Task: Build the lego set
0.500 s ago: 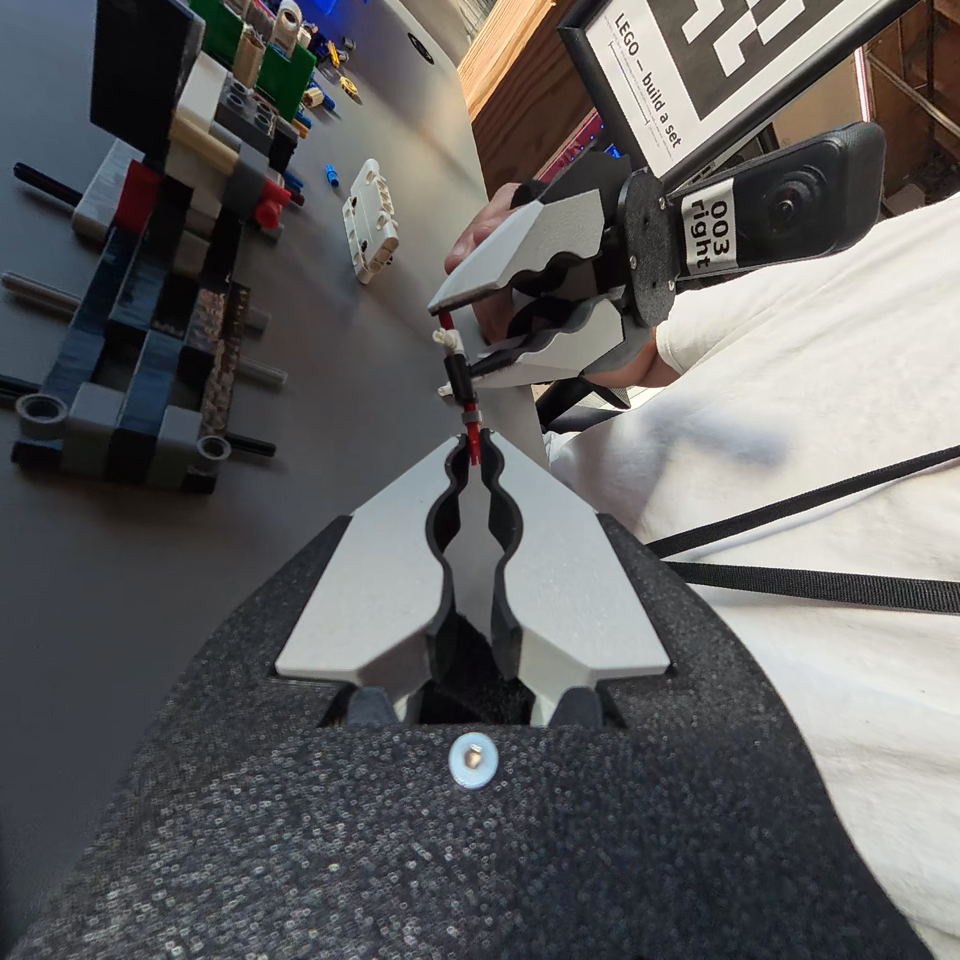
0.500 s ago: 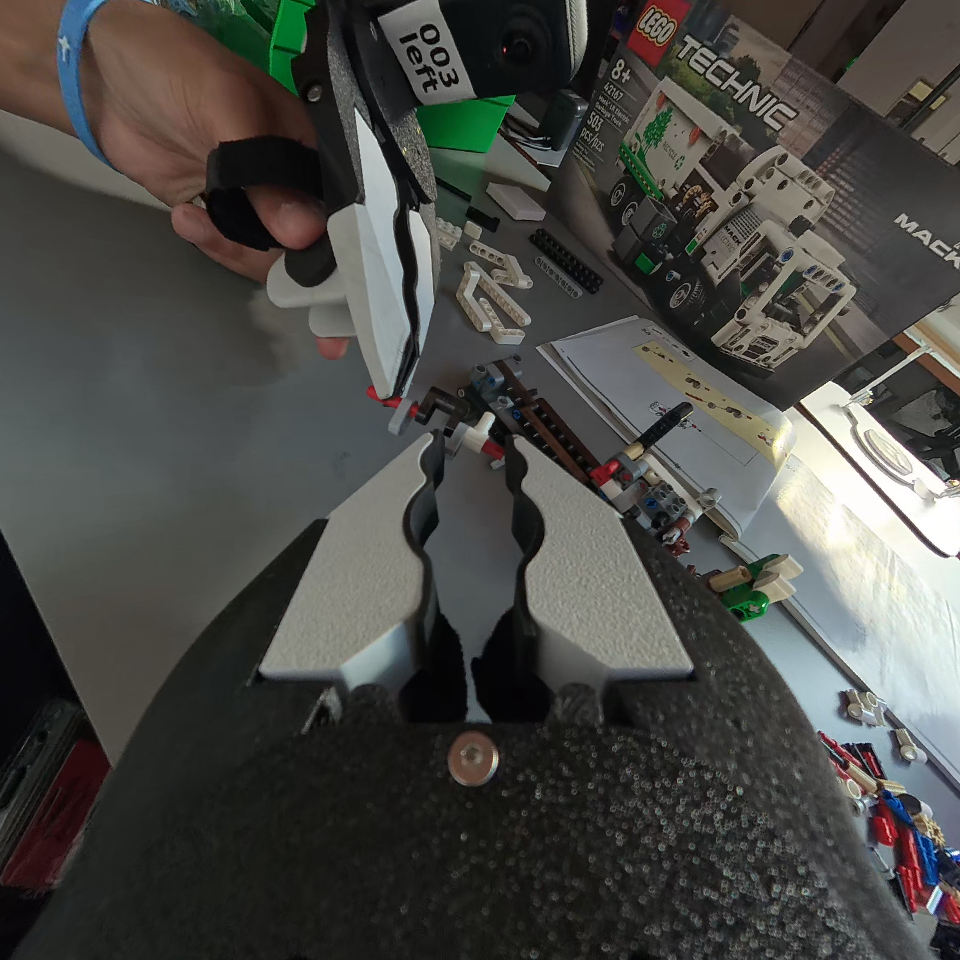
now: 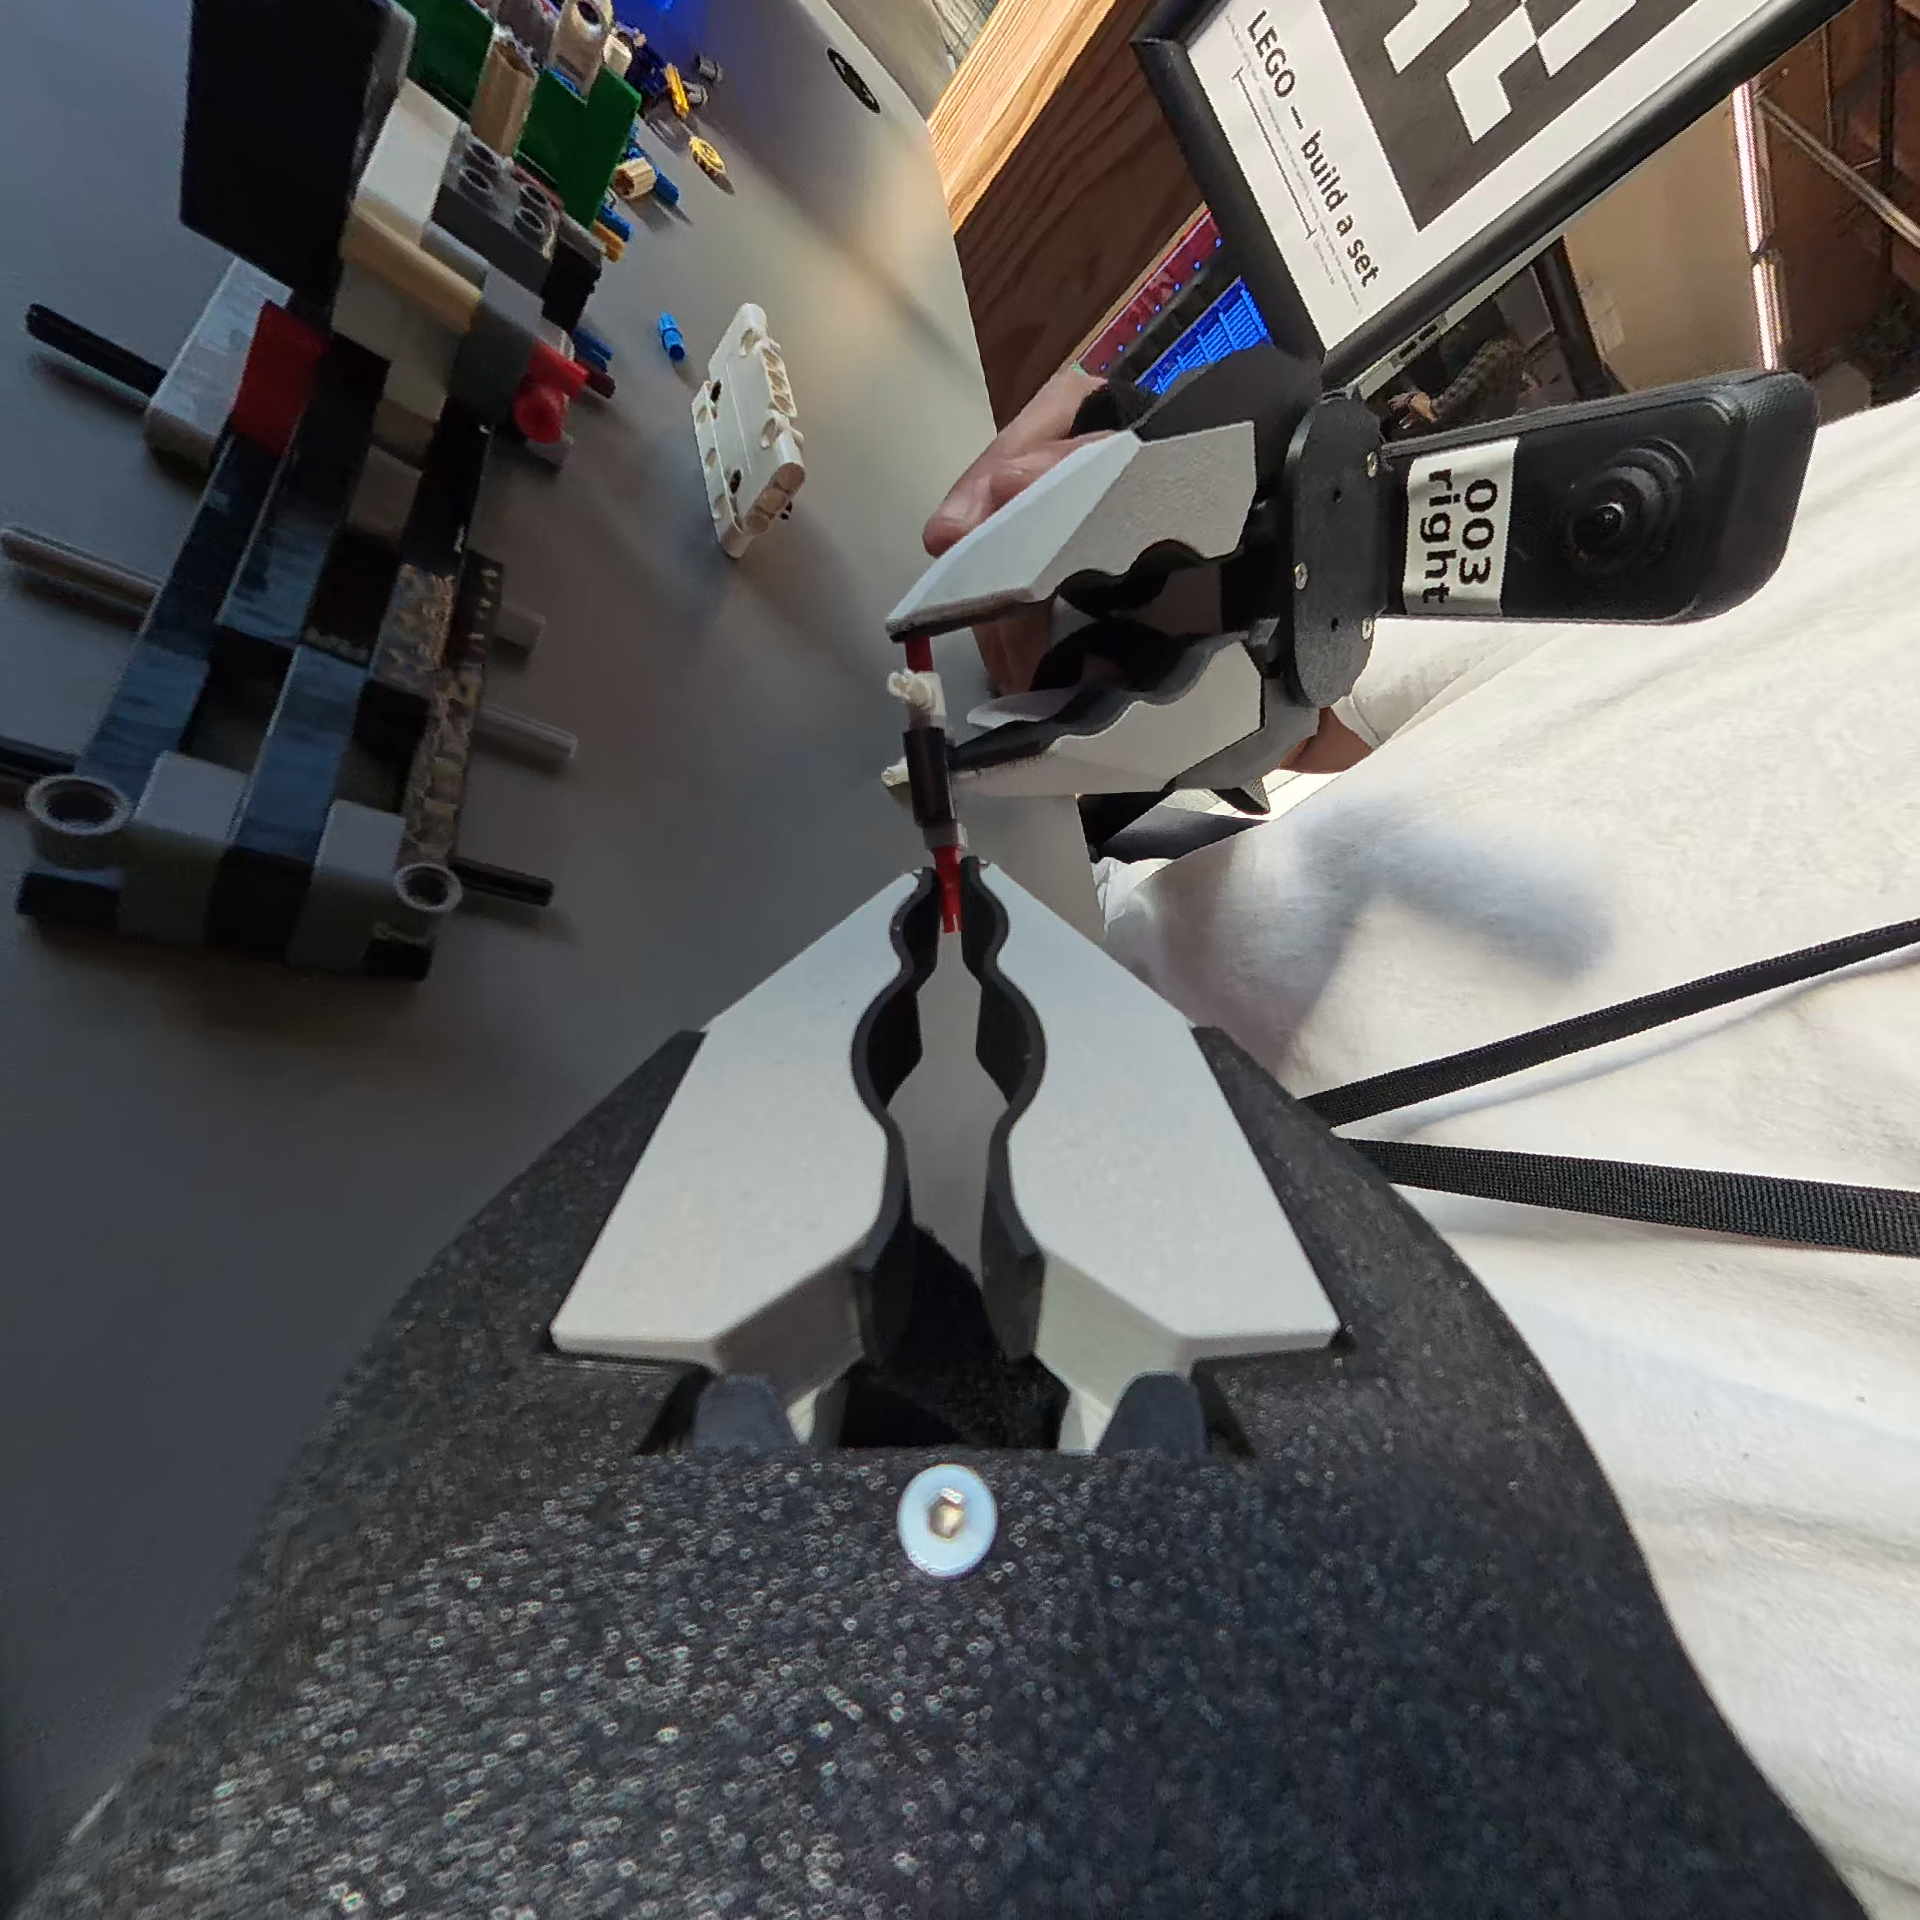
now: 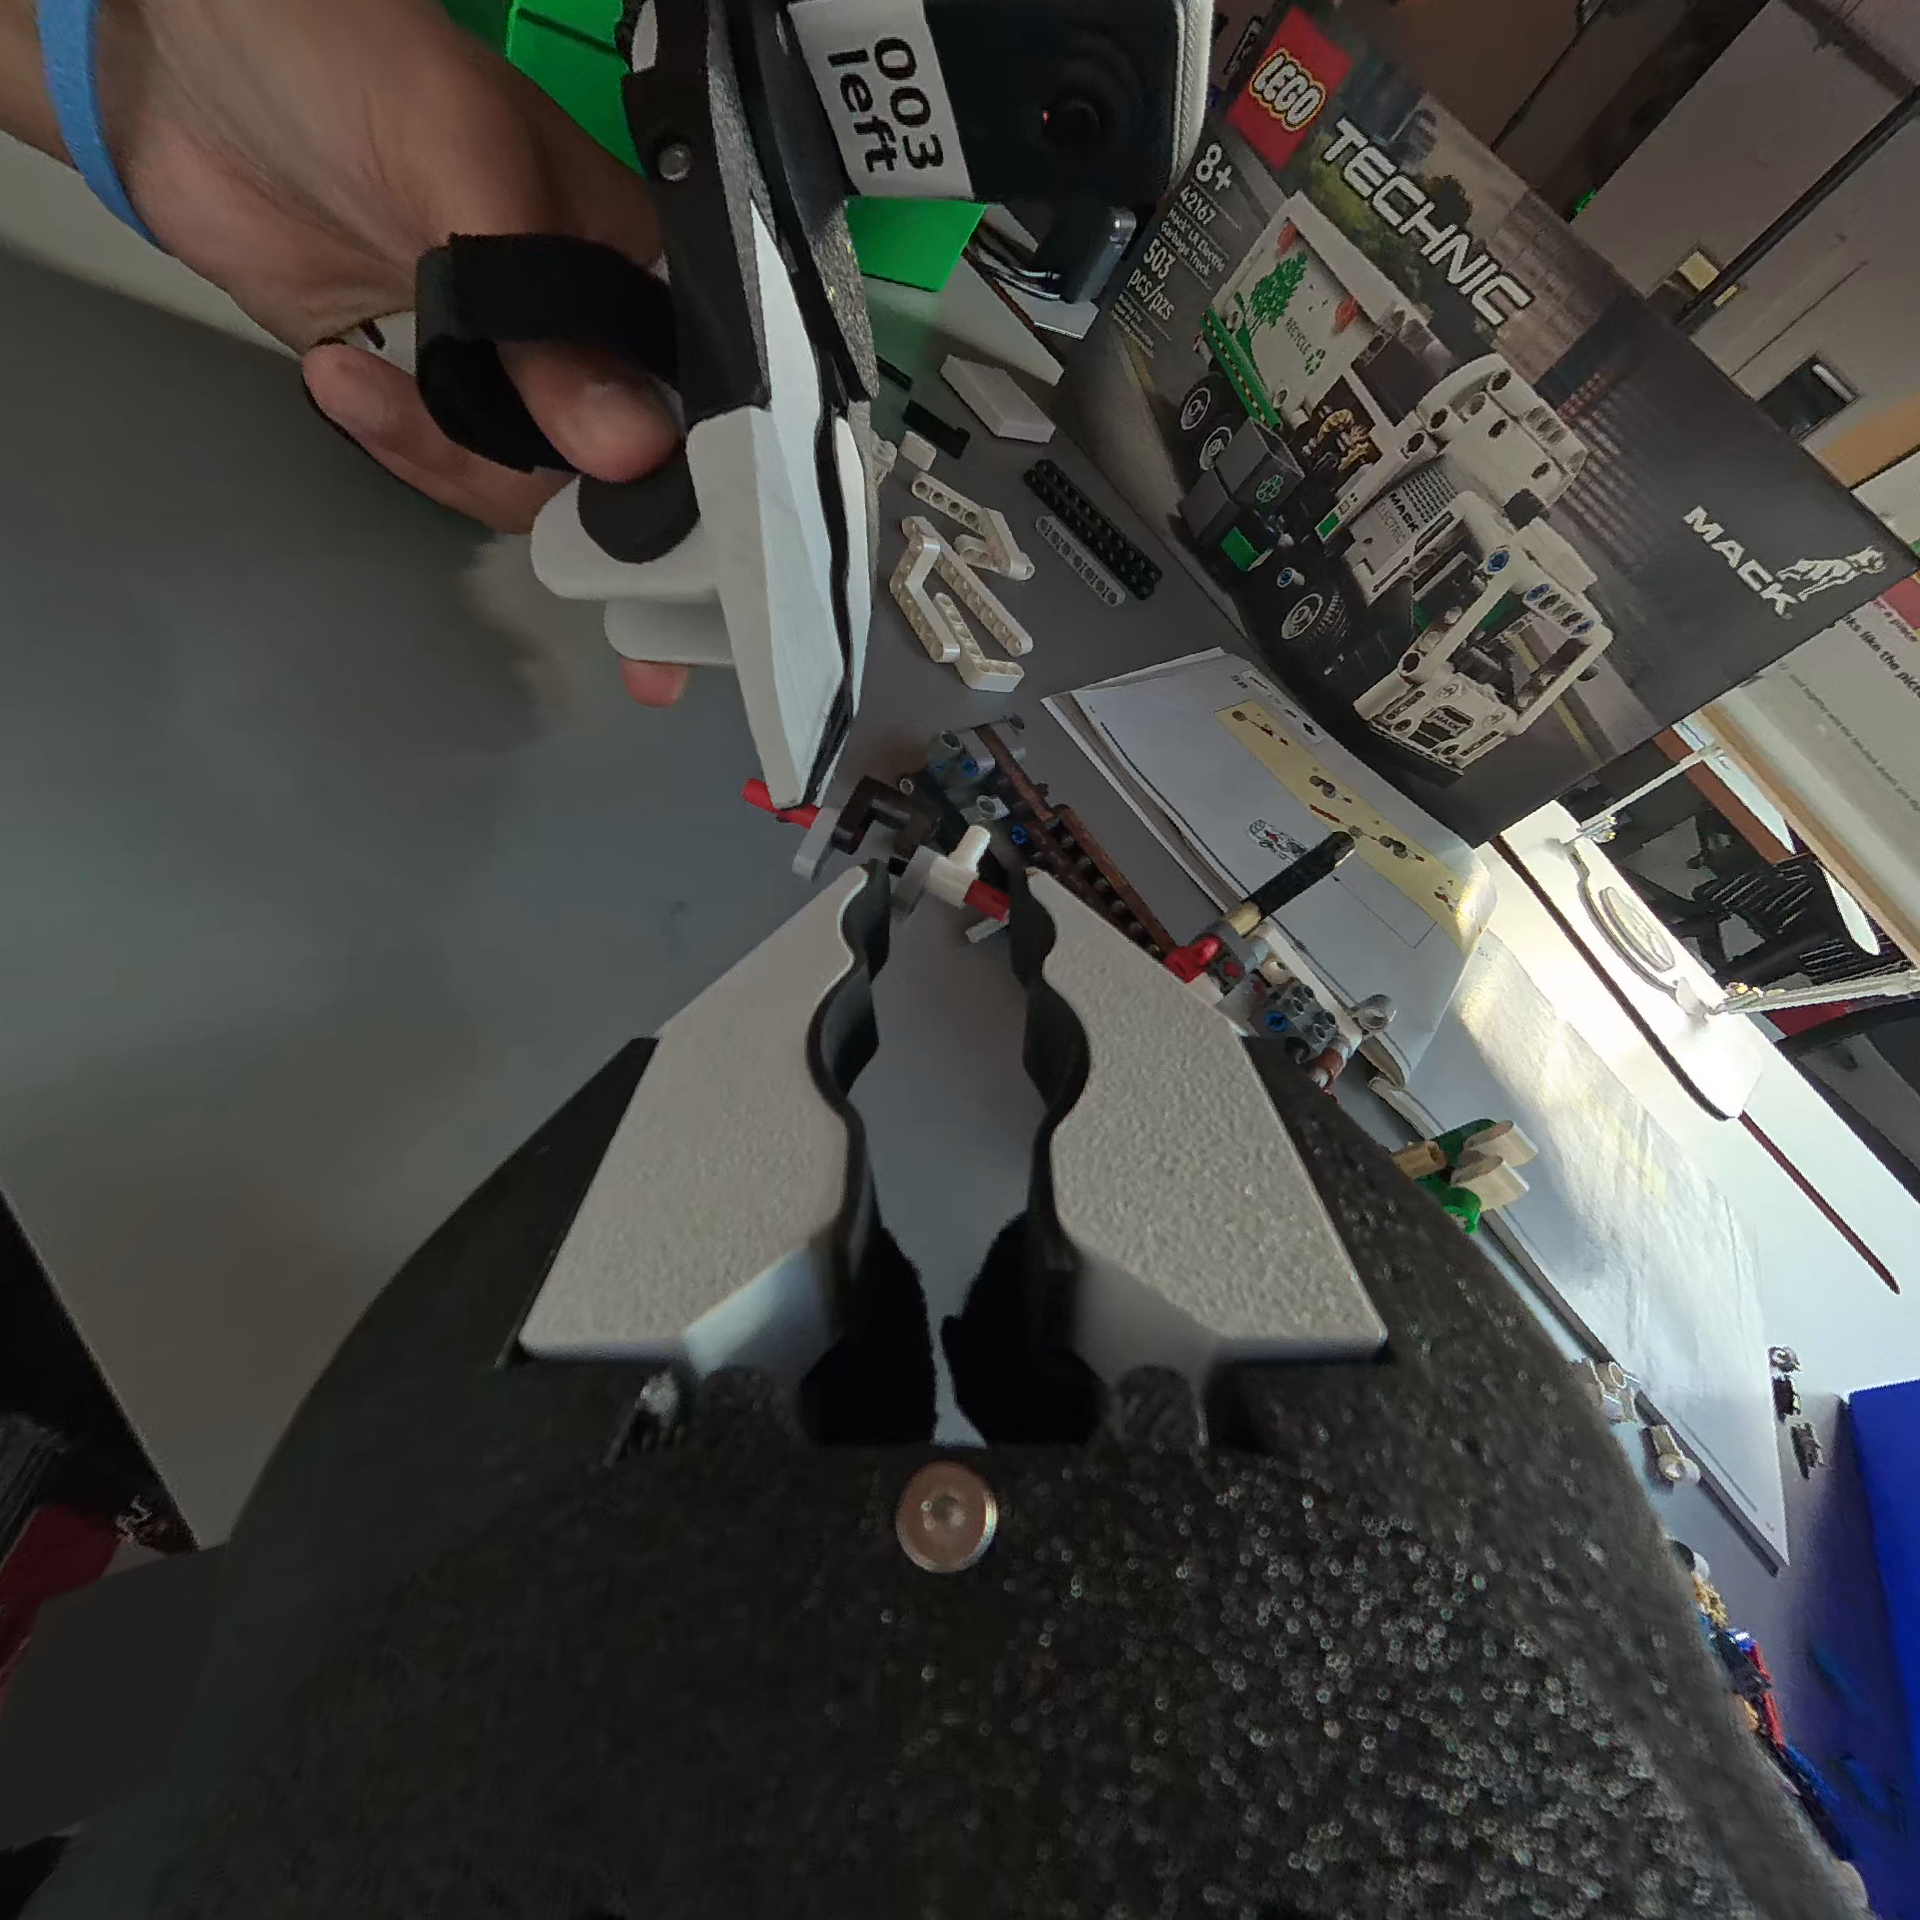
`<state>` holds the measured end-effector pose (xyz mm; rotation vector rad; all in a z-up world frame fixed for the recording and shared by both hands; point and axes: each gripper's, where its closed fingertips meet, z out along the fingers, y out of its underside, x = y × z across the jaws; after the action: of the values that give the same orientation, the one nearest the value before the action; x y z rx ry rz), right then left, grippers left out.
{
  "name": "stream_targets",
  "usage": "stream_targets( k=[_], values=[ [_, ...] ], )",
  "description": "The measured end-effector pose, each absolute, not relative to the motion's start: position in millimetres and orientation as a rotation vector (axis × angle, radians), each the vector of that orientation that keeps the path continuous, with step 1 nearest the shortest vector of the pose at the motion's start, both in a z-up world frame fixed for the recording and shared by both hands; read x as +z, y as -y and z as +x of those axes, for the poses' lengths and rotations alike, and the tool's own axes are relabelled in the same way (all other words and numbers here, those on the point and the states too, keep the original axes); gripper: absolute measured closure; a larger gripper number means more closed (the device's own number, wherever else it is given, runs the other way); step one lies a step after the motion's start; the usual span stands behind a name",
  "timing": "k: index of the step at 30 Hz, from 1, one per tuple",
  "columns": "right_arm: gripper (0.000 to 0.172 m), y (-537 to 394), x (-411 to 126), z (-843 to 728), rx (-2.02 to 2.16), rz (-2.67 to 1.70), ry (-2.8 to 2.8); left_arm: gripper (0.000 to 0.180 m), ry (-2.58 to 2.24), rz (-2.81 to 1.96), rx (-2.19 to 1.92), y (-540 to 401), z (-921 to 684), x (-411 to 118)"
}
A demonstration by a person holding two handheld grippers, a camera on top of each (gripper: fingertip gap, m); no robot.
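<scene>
A printed toy-set box (image 4: 1455,436) stands on the grey desk (image 4: 312,779), beside an open instruction booklet (image 4: 1299,821) and loose white beams (image 4: 966,592).

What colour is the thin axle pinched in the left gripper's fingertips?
Red. The axle shows best in the left wrist view, clamped at the left gripper tips.

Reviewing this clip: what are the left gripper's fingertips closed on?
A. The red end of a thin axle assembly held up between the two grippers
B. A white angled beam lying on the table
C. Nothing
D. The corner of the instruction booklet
A: the left gripper pinches the red axle end, and the right gripper flanks the same small assembly above the grey table.
</scene>
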<state>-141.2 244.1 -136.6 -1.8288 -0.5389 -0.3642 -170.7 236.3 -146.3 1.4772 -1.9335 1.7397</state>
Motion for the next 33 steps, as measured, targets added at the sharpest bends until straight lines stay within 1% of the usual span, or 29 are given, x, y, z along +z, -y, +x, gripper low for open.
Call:
stream_targets(
  k=[4,10,12,13,16,18,24,26,30,31,32,33],
  values=[
    [0.15,-243.8,-138.4,-143.2,-0.342,-1.83,0.569,0.18,1.949,1.459,1.716,-233.9,-173.0,-148.1],
    [0.149,-243.9,-143.3,-141.4,-0.169,-1.907,0.488,0.179,1.94,1.459,1.734,-234.7,-172.5,-146.3],
    [0.139,-240.3,-141.2,-142.4,-0.093,-1.929,0.463,0.179,1.935,1.457,1.744,-235.1,-172.3,-145.1],
    [0.136,-237.2,-141.4,-140.1,-0.083,-1.951,0.456,0.179,1.936,1.456,1.744,-235.0,-172.4,-145.1],
    [0.136,-226.1,-144.7,-141.3,0.006,-1.992,0.458,0.179,1.95,1.442,1.733,-232.9,-173.7,-145.8],
    [0.137,-221.2,-145.3,-148.5,0.149,-1.993,0.431,0.179,1.973,1.407,1.71,-228.5,-176.9,-147.0],
    [0.137,-203.3,-137.6,-172.2,0.763,-1.992,0.362,0.18,2.158,1.223,1.613,-207.6,-195.0,-153.0],
    [0.142,-202.3,-135.1,-179.1,0.875,-1.976,0.337,0.18,2.213,1.185,1.592,-202.7,-198.4,-154.9],
    [0.15,-202.3,-147.0,-189.1,0.906,-2.032,0.349,0.18,2.206,1.171,1.612,-201.0,-198.6,-152.3],
    [0.159,-203.6,-144.9,-189.3,0.907,-2.017,0.341,0.179,2.202,1.17,1.618,-201.2,-198.5,-151.6],
    [0.166,-204.5,-144.5,-188.4,0.899,-2.015,0.335,0.179,2.205,1.17,1.623,-201.3,-198.3,-151.1],
    [0.166,-204.5,-144.1,-188.2,0.9,-2.012,0.332,0.179,2.214,1.171,1.627,-201.2,-197.8,-151.0]
  ],
)
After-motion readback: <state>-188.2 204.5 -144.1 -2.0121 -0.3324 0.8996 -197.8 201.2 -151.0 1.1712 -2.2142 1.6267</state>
